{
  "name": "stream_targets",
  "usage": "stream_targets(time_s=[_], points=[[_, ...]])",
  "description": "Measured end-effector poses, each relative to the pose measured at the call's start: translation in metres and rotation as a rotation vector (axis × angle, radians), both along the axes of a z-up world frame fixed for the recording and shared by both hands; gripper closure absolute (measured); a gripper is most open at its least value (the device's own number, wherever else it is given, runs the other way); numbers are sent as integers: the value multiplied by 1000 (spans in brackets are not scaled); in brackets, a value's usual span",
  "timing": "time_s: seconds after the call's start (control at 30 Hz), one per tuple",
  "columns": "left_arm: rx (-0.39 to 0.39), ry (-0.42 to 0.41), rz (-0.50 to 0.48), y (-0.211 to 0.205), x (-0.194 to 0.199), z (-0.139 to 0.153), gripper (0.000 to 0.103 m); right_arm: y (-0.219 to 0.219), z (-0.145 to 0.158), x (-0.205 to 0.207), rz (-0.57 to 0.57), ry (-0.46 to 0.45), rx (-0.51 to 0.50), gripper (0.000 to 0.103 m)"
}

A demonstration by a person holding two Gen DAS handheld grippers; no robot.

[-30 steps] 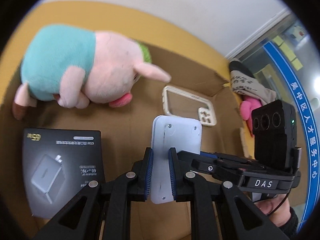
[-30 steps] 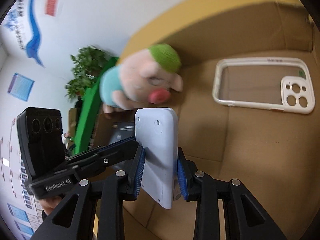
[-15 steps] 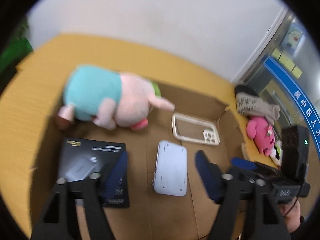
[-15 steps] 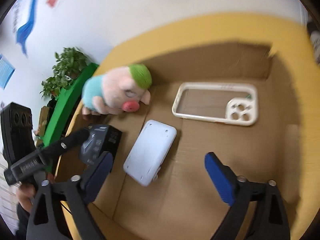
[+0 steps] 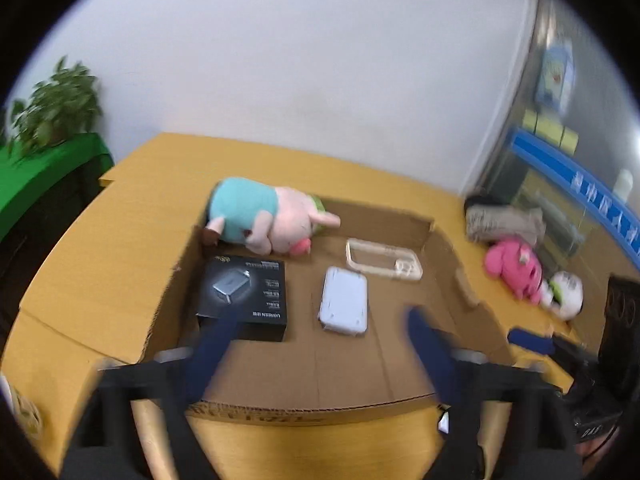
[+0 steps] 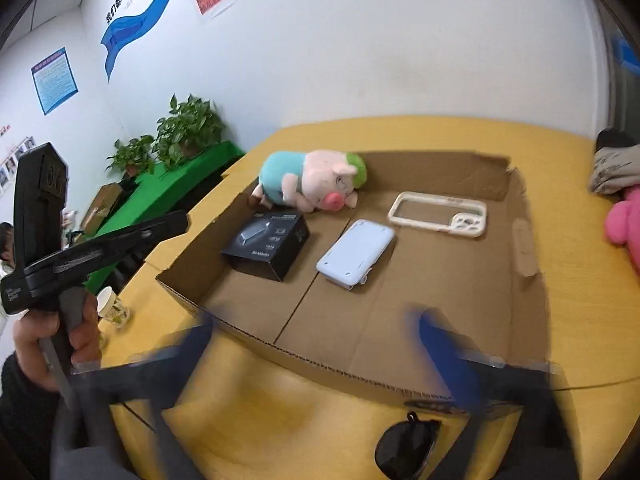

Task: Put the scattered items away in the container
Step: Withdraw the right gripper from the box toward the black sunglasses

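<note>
Both my left gripper (image 5: 316,344) and right gripper (image 6: 316,344) have just spread their fingers, nothing between them; the white device (image 5: 344,300) lies flat inside the cardboard box (image 6: 520,240).

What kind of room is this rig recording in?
Likely an office or public service room: slogan banner and notices on the white wall, potted plants on a green-covered counter, a yellow table holding the cardboard box.
</note>
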State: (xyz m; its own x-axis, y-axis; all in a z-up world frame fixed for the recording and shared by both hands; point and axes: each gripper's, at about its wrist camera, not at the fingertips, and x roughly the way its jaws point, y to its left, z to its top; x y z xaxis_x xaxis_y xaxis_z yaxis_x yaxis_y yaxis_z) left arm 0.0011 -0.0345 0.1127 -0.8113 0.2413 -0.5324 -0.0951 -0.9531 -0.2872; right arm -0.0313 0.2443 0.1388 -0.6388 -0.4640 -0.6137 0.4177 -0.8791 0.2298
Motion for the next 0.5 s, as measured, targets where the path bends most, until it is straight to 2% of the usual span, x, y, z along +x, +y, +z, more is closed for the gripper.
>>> stream_targets(time_s=[0.1, 0.2, 0.5], points=[[-28, 7, -12, 3, 17, 3, 14, 5, 4, 16, -21, 10, 16, 2], [-63, -9, -30, 10, 30, -2, 14, 19, 3, 32, -46, -13, -17, 2], [-42, -57, -103, 32, 57, -31, 14, 42, -13, 80, -51, -52, 25, 2]])
